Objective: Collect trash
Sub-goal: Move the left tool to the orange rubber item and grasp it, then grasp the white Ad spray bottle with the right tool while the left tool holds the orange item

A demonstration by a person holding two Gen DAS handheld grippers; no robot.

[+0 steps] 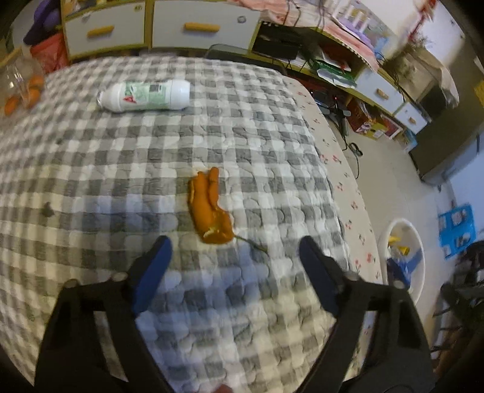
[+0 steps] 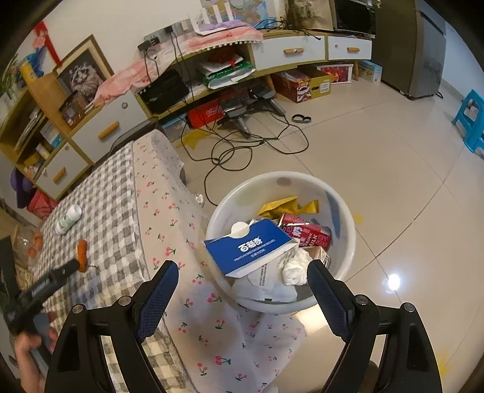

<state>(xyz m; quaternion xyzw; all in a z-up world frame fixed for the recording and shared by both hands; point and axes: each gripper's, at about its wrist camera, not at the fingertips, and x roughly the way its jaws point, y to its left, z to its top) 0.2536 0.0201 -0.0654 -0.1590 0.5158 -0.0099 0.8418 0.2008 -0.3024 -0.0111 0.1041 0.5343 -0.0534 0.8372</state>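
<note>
An orange peel (image 1: 209, 208) lies on the grey checked tablecloth (image 1: 121, 169), just beyond my left gripper (image 1: 234, 248), which is open and empty above the cloth. A white plastic bottle (image 1: 145, 95) lies on its side farther back. My right gripper (image 2: 242, 272) is open and empty over the white trash bin (image 2: 348, 241) on the floor, which holds a blue carton (image 2: 251, 248), a red carton, yellow wrappers and crumpled paper. The right wrist view also shows the peel (image 2: 82, 251), the bottle (image 2: 69, 219) and the left gripper (image 2: 71, 267) near the peel.
The bin also shows in the left wrist view (image 1: 417, 241), right of the table. A jar with oranges (image 1: 22, 87) stands at the table's far left. Cabinets with drawers (image 1: 157, 27) line the wall. Cables (image 2: 242, 148) lie on the floor. A blue stool (image 2: 470, 118) stands far right.
</note>
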